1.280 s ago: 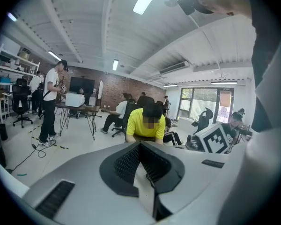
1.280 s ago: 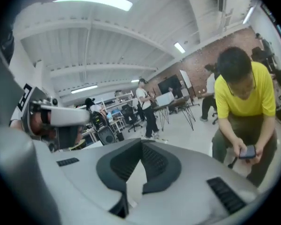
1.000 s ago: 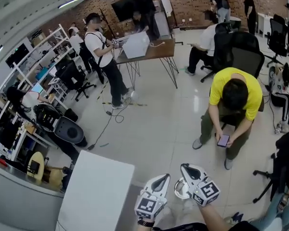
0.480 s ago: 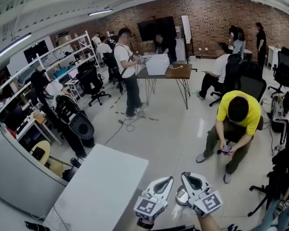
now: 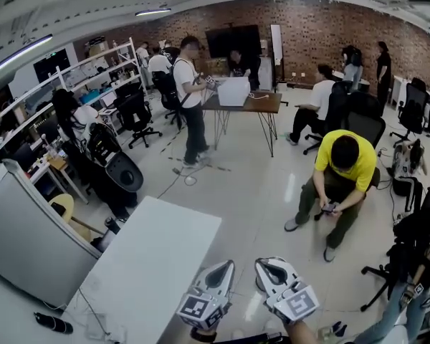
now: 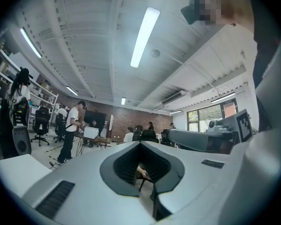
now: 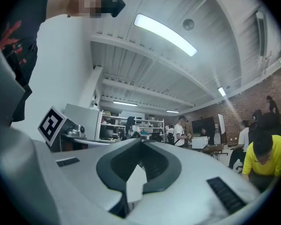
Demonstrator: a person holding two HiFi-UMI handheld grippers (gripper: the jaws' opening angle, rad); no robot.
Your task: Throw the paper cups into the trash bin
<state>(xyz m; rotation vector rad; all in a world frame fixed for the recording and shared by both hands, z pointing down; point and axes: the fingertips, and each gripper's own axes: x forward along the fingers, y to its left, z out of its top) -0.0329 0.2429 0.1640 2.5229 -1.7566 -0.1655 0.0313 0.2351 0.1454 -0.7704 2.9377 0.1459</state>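
The right tool (image 5: 271,265) is clenched tight on a thin white sheet that reads as the wall of a paper cup (image 7: 132,184). The cup hangs at the tool's inner side, off the desk (image 5: 150,264) and above the floor just past the desk's near right corner. The left tool (image 5: 223,267) is closed too, with nothing between its jaws. It is carried level beside the right one.

The cup looks very light and soft-walled, so a hard pinch probably creases it rather than losing it. The stiffest place to take hold is likely the rolled rim, with one jaw inside and one outside, which seems to be the grip here. Being so light, it may cling to a pad or drift on release, so it wants letting go low and squarely over the opening. No trash bin can be made out yet in any view.
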